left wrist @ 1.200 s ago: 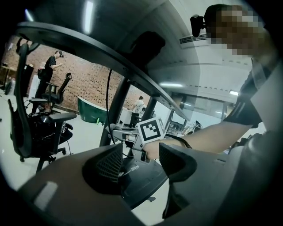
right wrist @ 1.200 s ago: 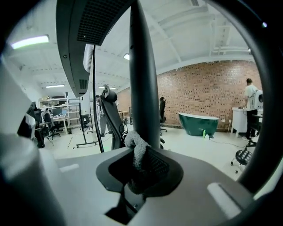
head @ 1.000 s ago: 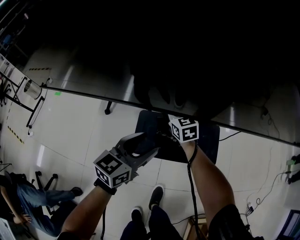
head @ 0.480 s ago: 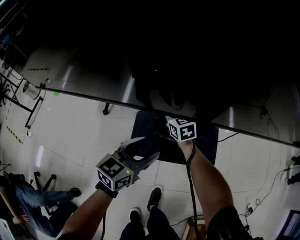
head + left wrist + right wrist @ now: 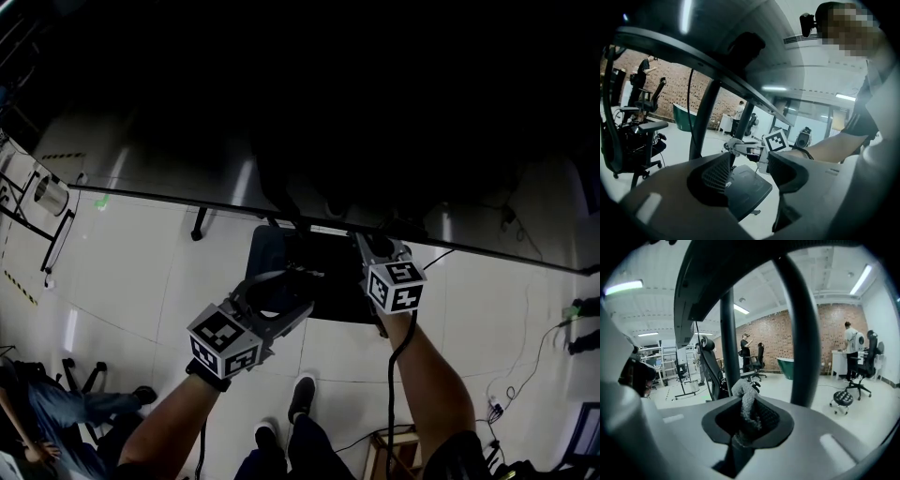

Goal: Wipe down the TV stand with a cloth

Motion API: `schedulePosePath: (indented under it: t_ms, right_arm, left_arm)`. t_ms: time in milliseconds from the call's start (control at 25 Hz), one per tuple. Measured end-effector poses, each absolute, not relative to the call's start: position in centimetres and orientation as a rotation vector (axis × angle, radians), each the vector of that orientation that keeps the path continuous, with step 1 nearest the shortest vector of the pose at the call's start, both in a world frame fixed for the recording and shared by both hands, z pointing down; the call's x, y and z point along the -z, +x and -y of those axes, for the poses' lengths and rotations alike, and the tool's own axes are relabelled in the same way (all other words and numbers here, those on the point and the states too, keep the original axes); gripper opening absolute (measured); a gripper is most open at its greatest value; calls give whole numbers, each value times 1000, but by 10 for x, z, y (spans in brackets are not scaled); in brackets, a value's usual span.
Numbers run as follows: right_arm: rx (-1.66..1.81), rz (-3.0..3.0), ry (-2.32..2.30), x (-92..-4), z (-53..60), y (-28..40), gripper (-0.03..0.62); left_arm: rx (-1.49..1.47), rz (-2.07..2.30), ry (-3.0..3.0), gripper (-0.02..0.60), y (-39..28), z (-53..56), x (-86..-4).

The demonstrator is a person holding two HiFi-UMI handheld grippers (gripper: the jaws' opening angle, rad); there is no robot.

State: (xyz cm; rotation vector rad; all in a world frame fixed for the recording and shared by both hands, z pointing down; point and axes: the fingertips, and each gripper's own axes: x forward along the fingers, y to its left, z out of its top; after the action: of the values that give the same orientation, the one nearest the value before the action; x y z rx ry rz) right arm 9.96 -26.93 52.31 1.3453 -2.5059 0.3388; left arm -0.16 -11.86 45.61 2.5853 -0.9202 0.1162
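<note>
The TV stand shows as a dark glossy top [image 5: 187, 159] with a black base plate [image 5: 323, 281] on the white floor below it. My right gripper [image 5: 367, 246] is just under the top's front edge, shut on a bunched grey cloth [image 5: 746, 401] that sticks out past the fingertips. The stand's black posts [image 5: 730, 343] rise right in front of it. My left gripper [image 5: 295, 286] hovers lower and to the left, over the base plate, open and empty. The left gripper view shows the right gripper's marker cube [image 5: 774, 141] and the cloth [image 5: 733, 144] ahead.
A seated person [image 5: 56, 412] and office chairs are at the lower left. A metal rack [image 5: 47, 197] stands at the left, and cables [image 5: 525, 366] lie on the floor at the right. My own shoes [image 5: 300, 398] are below the base plate. People stand by the brick wall [image 5: 787, 341].
The right gripper, still holding the cloth, has moved to the right and slightly up along the stand's front edge. The left gripper has shifted only a little.
</note>
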Motion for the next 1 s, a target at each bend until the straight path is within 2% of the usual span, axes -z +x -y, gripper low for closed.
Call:
schedulePosePath:
  t_ms: [200,400,600,1000]
  right_arm:
    - [-281,2434,1518,-489,271,163,49]
    - [-217,2405,1591,-467,299,189,49]
    - [-202,2389,1637,-468,318,195,54]
    - [-293,2379,1587,-522,320,187,54]
  left_arm:
    - [-135,876,2610,278,14,109,-446]
    - [-139,856,2614,278,24,115,-445]
    - [-137,845,2609,278,25,128,-450]
    - [-152,840,2589,278,20,125,-470]
